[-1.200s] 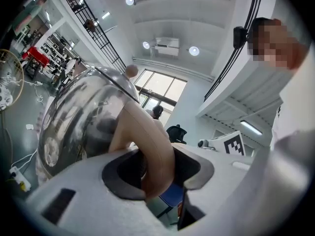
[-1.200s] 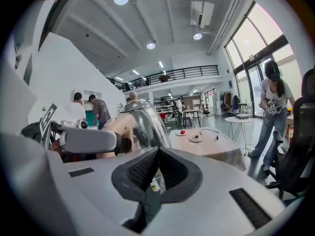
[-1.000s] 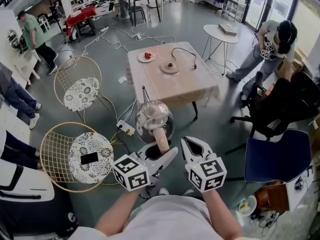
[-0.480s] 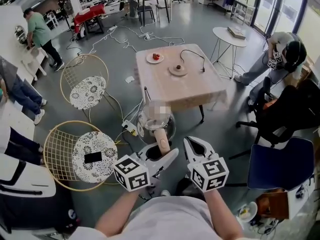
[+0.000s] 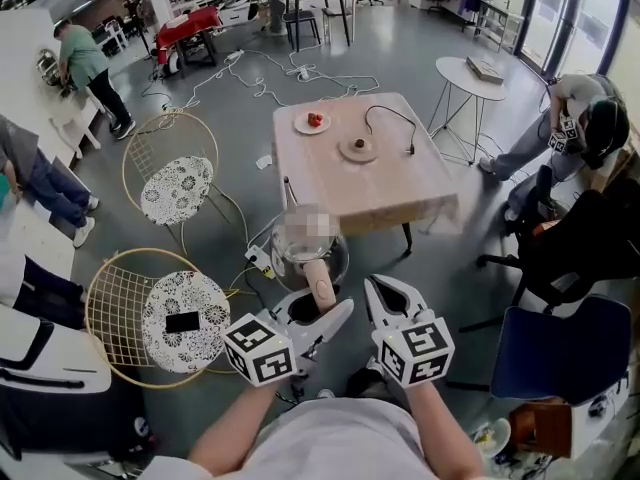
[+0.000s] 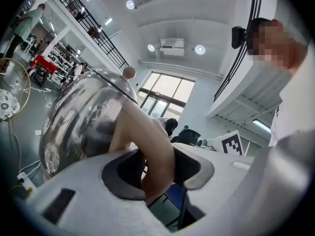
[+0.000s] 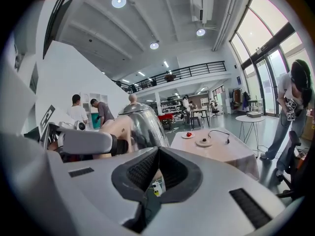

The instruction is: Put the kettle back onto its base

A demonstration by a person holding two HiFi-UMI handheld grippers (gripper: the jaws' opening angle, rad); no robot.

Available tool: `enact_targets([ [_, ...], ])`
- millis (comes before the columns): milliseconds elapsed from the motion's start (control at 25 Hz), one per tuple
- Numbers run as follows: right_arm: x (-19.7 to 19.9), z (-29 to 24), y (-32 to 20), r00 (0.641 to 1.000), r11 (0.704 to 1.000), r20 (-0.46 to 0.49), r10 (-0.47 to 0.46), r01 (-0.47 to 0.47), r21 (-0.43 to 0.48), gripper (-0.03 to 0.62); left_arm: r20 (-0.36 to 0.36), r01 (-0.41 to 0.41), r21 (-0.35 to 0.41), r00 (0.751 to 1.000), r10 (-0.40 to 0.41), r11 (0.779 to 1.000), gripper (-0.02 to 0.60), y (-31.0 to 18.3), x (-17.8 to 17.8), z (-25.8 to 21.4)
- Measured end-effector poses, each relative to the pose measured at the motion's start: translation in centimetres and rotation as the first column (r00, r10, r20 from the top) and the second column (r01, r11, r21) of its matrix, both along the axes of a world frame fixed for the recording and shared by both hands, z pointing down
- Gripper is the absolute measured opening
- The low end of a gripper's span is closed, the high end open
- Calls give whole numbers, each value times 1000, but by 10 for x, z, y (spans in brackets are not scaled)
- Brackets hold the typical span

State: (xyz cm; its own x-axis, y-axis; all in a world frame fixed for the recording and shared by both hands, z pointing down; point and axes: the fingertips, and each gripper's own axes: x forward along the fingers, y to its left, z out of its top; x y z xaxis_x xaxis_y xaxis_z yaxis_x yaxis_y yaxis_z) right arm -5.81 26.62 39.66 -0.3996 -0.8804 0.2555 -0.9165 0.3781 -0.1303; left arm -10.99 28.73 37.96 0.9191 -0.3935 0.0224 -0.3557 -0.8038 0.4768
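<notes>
A shiny steel kettle (image 5: 308, 240) with a tan handle (image 5: 320, 283) hangs over the grey floor, short of the table. My left gripper (image 5: 318, 306) is shut on that handle; in the left gripper view the handle (image 6: 150, 151) fills the gap between the pads and the kettle body (image 6: 81, 124) bulges to the left. My right gripper (image 5: 385, 296) stays beside it on the right, shut with nothing in it; its view looks past the kettle (image 7: 142, 124). The round kettle base (image 5: 358, 149) with its black cord lies on the square table (image 5: 385, 193), also seen as the base (image 7: 203, 142).
A plate with something red (image 5: 313, 121) sits on the table's far left. Two gold wire chairs (image 5: 170, 308) (image 5: 175, 178) stand to the left, a power strip (image 5: 260, 260) and cables lie on the floor, a blue chair (image 5: 545, 343) is on the right. Several people stand around the room.
Both grippers and the kettle have been carried a little toward the table, which has slid slightly right and down in the head view. The grip on the handle is unchanged.
</notes>
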Motion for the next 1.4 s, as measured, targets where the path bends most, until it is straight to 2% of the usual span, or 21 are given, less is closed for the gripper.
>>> enact_targets([
  [520,82,-3,-60,997,998,44,-57,57,-6,5,-31,78,-27,996,-79,997,161,-58,81,-13],
  [720,108,-6,-73,995,997,54,-81,81,4,5,-21,110,-28,994,-111,994,161,-72,106,-15],
  [880,121,-5,-78,994,996,63,-91,91,7,5,-28,134,-39,990,-135,990,161,-79,117,-15],
  [1200,139,8,-90,993,996,79,-87,88,-13,5,-8,122,-37,992,-122,992,163,-92,136,-7],
  [1400,136,10,-107,994,996,63,-86,88,-23,5,-10,116,-40,993,-117,992,163,-110,132,-4],
])
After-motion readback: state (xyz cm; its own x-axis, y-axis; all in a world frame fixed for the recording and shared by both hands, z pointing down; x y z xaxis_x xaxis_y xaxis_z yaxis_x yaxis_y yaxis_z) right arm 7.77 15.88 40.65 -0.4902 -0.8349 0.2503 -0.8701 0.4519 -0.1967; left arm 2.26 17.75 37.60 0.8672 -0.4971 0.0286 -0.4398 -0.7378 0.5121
